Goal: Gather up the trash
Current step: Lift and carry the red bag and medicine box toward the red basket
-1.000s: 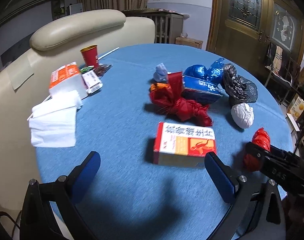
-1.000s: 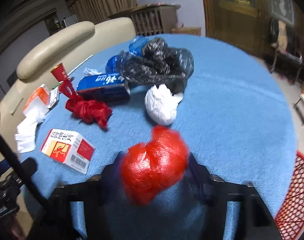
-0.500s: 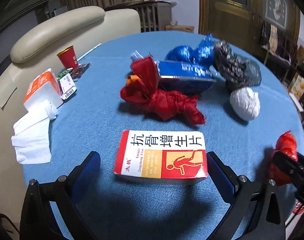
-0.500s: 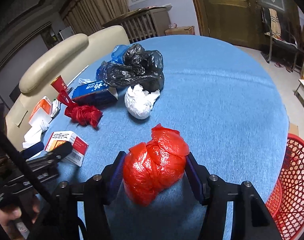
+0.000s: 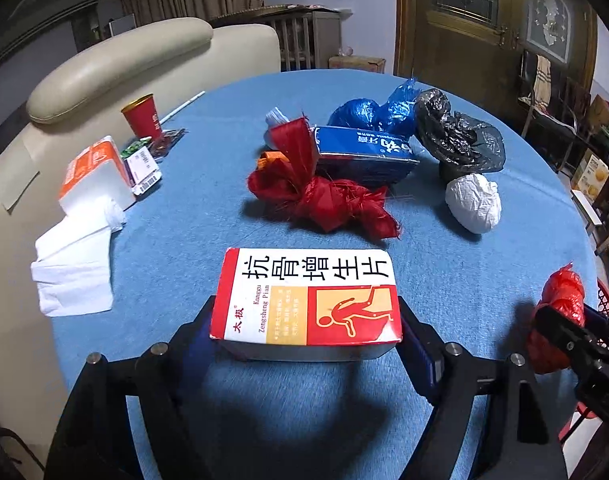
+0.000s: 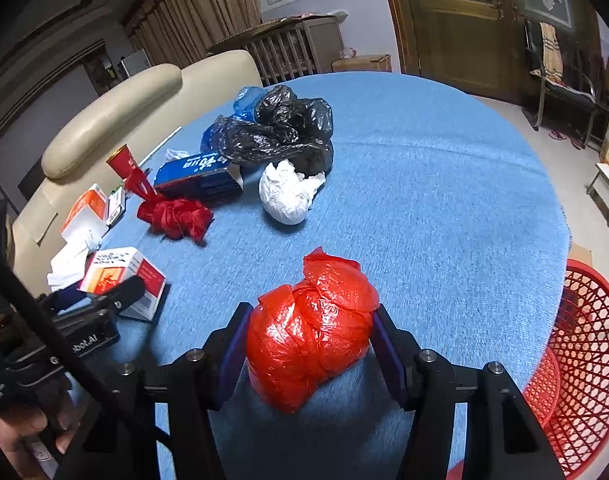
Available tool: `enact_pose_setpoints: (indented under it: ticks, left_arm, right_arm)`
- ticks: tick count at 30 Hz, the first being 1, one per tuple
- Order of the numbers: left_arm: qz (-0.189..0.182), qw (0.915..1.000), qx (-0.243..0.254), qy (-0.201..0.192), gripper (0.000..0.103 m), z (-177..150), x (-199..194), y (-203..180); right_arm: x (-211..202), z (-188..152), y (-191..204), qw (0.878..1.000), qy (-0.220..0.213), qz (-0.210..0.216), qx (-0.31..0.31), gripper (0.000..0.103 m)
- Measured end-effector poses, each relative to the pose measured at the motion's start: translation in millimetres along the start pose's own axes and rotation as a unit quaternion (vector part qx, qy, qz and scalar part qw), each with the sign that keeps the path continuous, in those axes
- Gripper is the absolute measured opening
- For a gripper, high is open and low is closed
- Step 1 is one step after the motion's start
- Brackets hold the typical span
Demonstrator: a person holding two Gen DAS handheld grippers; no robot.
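Bare blue cloth across the right and far half of the round table (image 6: 444, 184); red mesh plastic basket (image 6: 584, 344) below its right edge. Right tool (image 6: 309, 344) clamped on a crumpled red plastic bag (image 6: 310, 332). Left tool (image 5: 306, 344) closing around the red-and-white cardboard medicine box (image 5: 308, 296), near edge, pads not visibly pressing.

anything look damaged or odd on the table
The blue carton lies on its side with an end flap torn open. The red cloth bundle beside it is frayed at the edges. Nothing looks spilled.
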State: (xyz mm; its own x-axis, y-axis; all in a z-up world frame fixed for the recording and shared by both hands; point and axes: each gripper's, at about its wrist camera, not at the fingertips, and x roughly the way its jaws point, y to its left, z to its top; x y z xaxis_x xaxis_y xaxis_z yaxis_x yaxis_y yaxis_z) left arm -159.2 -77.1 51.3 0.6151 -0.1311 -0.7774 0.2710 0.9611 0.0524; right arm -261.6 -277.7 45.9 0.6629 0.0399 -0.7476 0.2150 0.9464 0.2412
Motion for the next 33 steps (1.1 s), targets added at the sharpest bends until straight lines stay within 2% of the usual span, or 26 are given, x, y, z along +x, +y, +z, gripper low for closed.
enact_pose_setpoints:
  ticks: [17,33]
  left_arm:
    - [0.006,0.9997,-0.013,-0.018,0.082,2.8,-44.9,2.8]
    - [0.004,0.9999,-0.003,-0.016,0.082,8.6,-54.4,-13.4]
  right_arm:
    - [-36.0,-11.2,12.5,1.000,-0.021,-0.015,-0.014,0.061]
    - [-55.3,-16.4,-3.5,0.999,-0.033,-0.019,0.003,0.061]
